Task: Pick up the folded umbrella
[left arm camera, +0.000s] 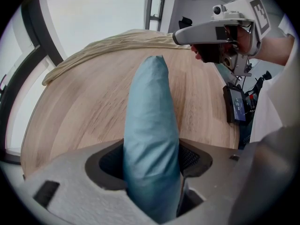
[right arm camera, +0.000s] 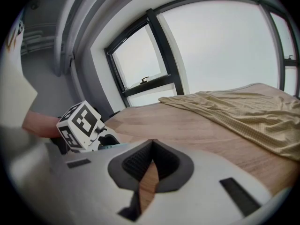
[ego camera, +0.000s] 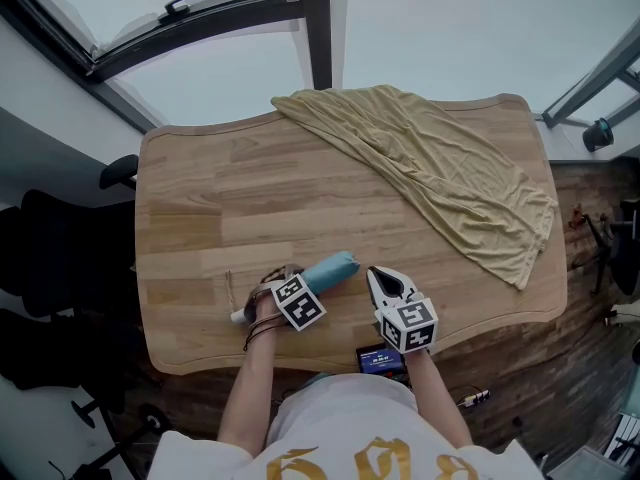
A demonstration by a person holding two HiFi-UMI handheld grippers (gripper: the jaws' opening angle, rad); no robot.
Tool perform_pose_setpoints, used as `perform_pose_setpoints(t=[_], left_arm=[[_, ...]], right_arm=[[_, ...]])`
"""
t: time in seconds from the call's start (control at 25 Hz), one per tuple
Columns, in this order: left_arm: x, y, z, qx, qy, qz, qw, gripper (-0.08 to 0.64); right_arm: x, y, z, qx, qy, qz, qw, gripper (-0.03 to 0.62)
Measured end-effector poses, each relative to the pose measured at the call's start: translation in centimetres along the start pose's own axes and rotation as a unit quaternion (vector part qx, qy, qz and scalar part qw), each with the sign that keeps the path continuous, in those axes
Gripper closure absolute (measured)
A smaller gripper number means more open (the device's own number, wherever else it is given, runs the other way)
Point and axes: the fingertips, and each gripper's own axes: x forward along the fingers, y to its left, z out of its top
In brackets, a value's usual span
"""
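The folded umbrella (ego camera: 335, 268) is a light blue sleeve-covered roll near the front edge of the wooden table (ego camera: 250, 208); its pale handle end (ego camera: 238, 317) points to the left. My left gripper (ego camera: 308, 286) is shut on the folded umbrella (left arm camera: 150, 125) around its middle, and the roll sticks out forward between the jaws. I cannot tell whether it rests on the wood. My right gripper (ego camera: 377, 273) hovers just right of the umbrella, shut and holding nothing; it also shows as the right gripper (left arm camera: 177, 36) in the left gripper view.
A tan cloth (ego camera: 450, 178) is draped over the table's far right part. A small dark device with a lit screen (ego camera: 380, 358) sits at the front edge by the person's body. A black chair (ego camera: 60, 258) stands left of the table. Windows line the far side.
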Motion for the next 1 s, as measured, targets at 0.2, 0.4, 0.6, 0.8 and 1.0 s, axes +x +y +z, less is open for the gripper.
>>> perform_pose_setpoints(t=[0.2, 0.4, 0.6, 0.8, 1.0], left_arm=[[-0.1, -0.2, 0.0, -0.010, -0.009, 0.011, 0.9999, 0.259], [-0.1, -0.3, 0.0, -0.011, -0.013, 0.018, 0.9997, 0.264], [-0.3, 0.0, 0.0, -0.013, -0.023, 0.032, 0.9992, 0.265], [-1.4, 0.2, 0.5, -0.031, -0.053, 0.043, 0.9972, 0.267], [-3.6, 0.4, 1.8, -0.038, -0.089, 0.062, 0.9934, 0.268]], right_arm=[[-0.4, 0.2, 0.3, -0.001, -0.006, 0.002, 1.000, 0.583], [-0.7, 0.1, 0.4, -0.002, -0.008, 0.001, 1.000, 0.583], [-0.9, 0.0, 0.5, -0.002, -0.009, -0.001, 1.000, 0.583], [-1.0, 0.0, 0.7, -0.005, -0.010, -0.004, 1.000, 0.583], [-1.0, 0.7, 1.2, -0.010, -0.013, 0.001, 1.000, 0.583]])
